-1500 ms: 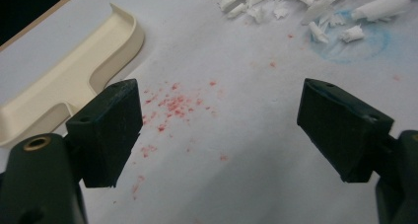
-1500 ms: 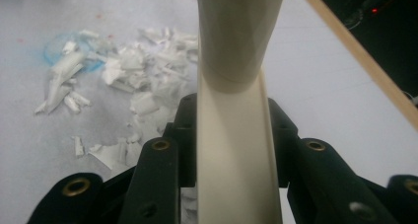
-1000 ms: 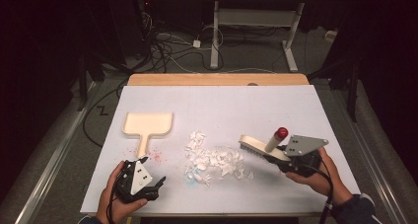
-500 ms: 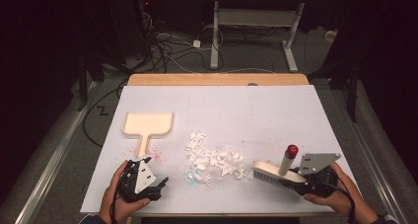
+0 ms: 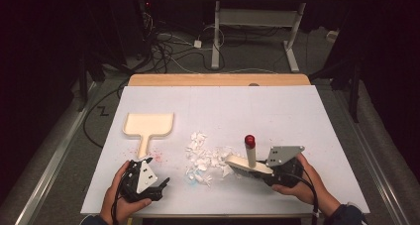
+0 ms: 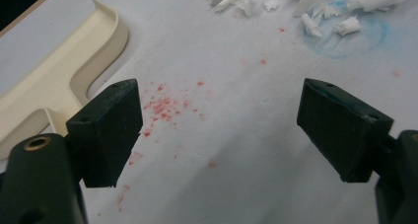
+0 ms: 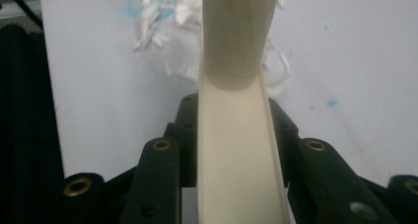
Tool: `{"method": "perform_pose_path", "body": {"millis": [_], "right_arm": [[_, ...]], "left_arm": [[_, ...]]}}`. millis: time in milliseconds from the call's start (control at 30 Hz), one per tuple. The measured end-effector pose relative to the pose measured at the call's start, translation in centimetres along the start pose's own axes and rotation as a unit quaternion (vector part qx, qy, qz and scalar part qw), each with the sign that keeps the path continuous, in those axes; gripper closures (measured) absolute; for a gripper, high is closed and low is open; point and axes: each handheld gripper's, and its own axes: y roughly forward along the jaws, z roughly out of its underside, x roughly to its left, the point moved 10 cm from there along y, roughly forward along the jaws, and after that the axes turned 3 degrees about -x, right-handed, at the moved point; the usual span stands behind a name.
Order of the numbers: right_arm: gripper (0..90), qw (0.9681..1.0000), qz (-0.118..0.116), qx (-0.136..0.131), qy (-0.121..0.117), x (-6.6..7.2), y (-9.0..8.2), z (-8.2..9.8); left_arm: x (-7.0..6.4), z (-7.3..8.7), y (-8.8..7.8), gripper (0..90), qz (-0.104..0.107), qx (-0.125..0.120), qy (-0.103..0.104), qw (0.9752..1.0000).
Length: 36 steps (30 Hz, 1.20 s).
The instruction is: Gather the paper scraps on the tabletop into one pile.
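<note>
Dustpan [image 5: 147, 125], cream plastic with a raised rim and a flat handle, is seen lying on the white table [image 5: 277, 111] at the left, and nothing is seen inside its tray. In the left gripper view, its curved rim and handle [image 6: 54, 86] are shown just beside the left tongs [image 6: 222, 130], with red specks [image 6: 162, 105] scattered on the table between the jaws. The left tongs [image 5: 157, 184] are released, the jaws spread wide with nothing between them.

A cream brush [image 5: 248, 163] with a red-tipped upright handle [image 5: 250, 141] is gripped by the right tongs [image 5: 270, 174] at the table's near right; its long body [image 7: 236, 150] is clamped between the jaws in the right gripper view. The brush head is placed against the right edge of a pile of white paper scraps [image 5: 204, 158], which is spread at the table's middle, near a faint blue smudge [image 6: 345, 36].
</note>
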Motion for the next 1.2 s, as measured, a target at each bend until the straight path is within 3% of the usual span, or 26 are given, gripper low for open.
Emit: {"method": "perform_pose_path", "body": {"millis": [133,200,367,500,600,667,733,967,1133,1200], "right_arm": [[68.1,0.9998,0.006,-0.020,0.003,-0.4,1.1,-1.5],[68.1,0.9996,0.002,-0.027,0.005,-0.5,1.4,-2.3],[67.9,0.9979,0.006,-0.065,0.004,-0.9,0.8,-4.3],[67.9,0.9954,0.024,-0.092,0.010,-2.2,0.1,-5.9],[68.0,0.9945,0.027,-0.100,0.015,-3.3,0.1,-6.7],[67.9,0.9932,0.042,-0.107,0.020,-4.9,0.3,-7.5],[67.9,0.9926,0.048,-0.109,0.021,-5.4,0.5,-7.7],[68.0,0.9887,0.127,-0.078,0.014,-10.2,3.9,-7.8],[68.0,0.9878,0.145,-0.050,0.030,-12.6,7.7,-6.9],[68.0,0.9860,0.159,-0.040,0.028,-13.2,9.1,-6.6]], "left_arm": [[0.3,0.0,0.2,16.7,-0.017,0.009,-0.003,0.9998],[0.3,0.0,0.2,17.0,-0.013,0.007,-0.005,0.9999],[0.5,-0.1,0.1,17.0,-0.020,0.004,-0.008,0.9998],[0.7,-0.1,0.1,17.0,-0.025,0.004,-0.016,0.9996],[0.7,-0.1,0.1,17.0,-0.025,0.004,-0.016,0.9996],[0.7,-0.1,0.2,17.0,-0.023,0.004,-0.016,0.9996],[0.6,-0.2,0.2,17.0,-0.019,0.000,-0.015,0.9997],[0.4,-0.3,0.2,17.0,-0.015,-0.006,-0.017,0.9997],[0.4,-0.2,0.3,17.0,-0.013,-0.004,-0.018,0.9997],[0.4,-0.2,0.4,17.0,-0.013,-0.002,-0.018,0.9998]]}}
